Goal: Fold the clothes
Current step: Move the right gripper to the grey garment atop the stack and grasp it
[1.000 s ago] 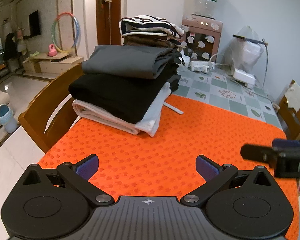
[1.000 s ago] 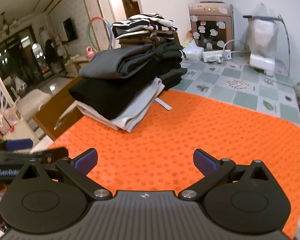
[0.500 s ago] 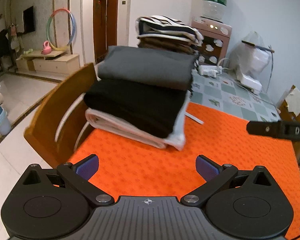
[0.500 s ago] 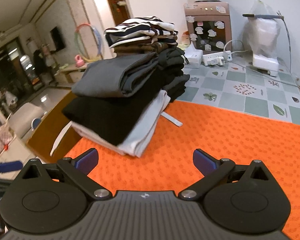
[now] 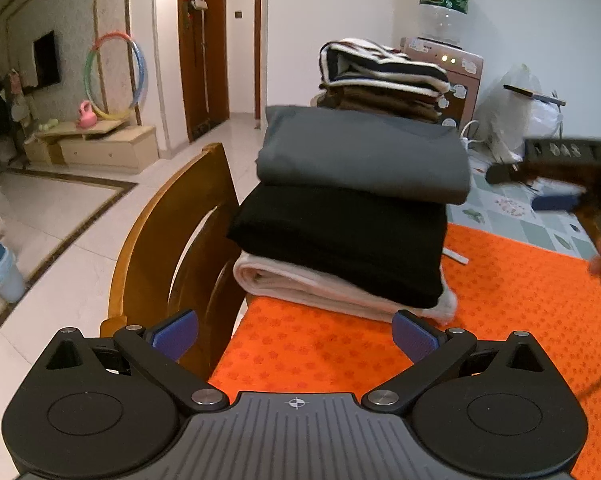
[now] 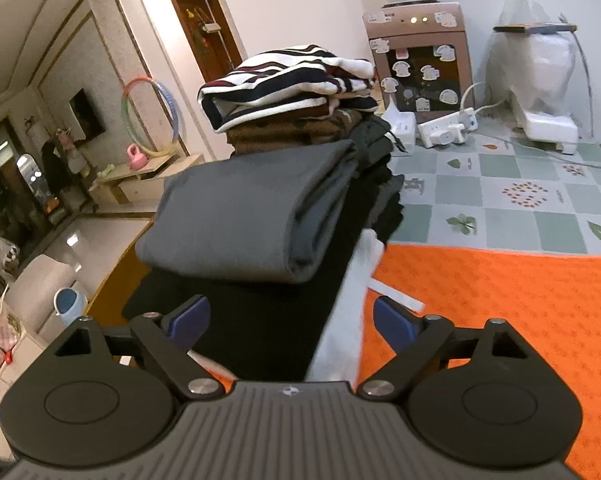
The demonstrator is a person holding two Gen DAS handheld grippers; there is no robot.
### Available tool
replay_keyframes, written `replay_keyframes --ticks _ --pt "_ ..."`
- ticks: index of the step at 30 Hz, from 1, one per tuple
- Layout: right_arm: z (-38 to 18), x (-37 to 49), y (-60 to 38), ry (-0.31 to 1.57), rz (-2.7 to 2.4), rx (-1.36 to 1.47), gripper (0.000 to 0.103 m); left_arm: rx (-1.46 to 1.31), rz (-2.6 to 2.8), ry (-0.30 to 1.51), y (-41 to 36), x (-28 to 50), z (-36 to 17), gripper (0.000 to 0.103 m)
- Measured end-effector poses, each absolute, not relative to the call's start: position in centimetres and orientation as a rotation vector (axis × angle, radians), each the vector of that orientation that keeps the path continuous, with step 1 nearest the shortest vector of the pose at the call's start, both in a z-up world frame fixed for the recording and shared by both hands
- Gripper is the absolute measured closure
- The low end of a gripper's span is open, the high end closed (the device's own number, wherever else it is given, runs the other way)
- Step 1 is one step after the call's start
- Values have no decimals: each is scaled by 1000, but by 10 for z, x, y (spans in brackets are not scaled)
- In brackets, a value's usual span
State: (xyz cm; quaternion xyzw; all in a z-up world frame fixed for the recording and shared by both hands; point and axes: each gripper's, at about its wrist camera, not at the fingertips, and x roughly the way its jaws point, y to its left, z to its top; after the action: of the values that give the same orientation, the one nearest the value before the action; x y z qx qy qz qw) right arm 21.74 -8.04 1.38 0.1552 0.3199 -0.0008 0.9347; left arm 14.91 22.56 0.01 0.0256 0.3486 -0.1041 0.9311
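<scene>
A stack of folded clothes sits on the orange mat (image 5: pixel 512 296) at the table's left edge: a grey garment (image 5: pixel 360 156) on top, a black one (image 5: pixel 340 236) under it, a white one (image 5: pixel 320 284) at the bottom. Behind it stands a second pile topped by a striped garment (image 5: pixel 380 66). My left gripper (image 5: pixel 294 334) is open, low and just in front of the stack. My right gripper (image 6: pixel 290 318) is open too, with its fingers to either side of the black garment (image 6: pixel 260 320) and the white edge (image 6: pixel 352 300). The right gripper's body (image 5: pixel 572 160) shows blurred at the right of the left wrist view.
A wooden chair (image 5: pixel 172 240) stands against the table's left edge. A water dispenser (image 6: pixel 420 68), a power strip (image 6: pixel 448 130) and a white appliance (image 6: pixel 540 92) stand at the back on the tiled tablecloth (image 6: pixel 520 208). The orange mat (image 6: pixel 500 300) extends to the right.
Both grippers have closed in on the stack of clothes, which now looms larger. The left view has swung left towards the chair. The right gripper now reaches over the stack's near corner.
</scene>
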Motion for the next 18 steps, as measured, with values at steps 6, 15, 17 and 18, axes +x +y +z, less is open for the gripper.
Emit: replay_keyframes --ticks 6,15,17,18 --pt "15 276 -67 667 -19 325 17 30 -228 758 253 168 -9 1" --pt "6 337 -58 722 -36 264 45 -34 -182 775 289 184 -14 0" --pt "6 341 -56 711 -39 246 68 -49 -182 775 292 186 -14 0" --pt "9 339 -57 696 -45 251 85 -57 -185 775 293 187 -14 0"
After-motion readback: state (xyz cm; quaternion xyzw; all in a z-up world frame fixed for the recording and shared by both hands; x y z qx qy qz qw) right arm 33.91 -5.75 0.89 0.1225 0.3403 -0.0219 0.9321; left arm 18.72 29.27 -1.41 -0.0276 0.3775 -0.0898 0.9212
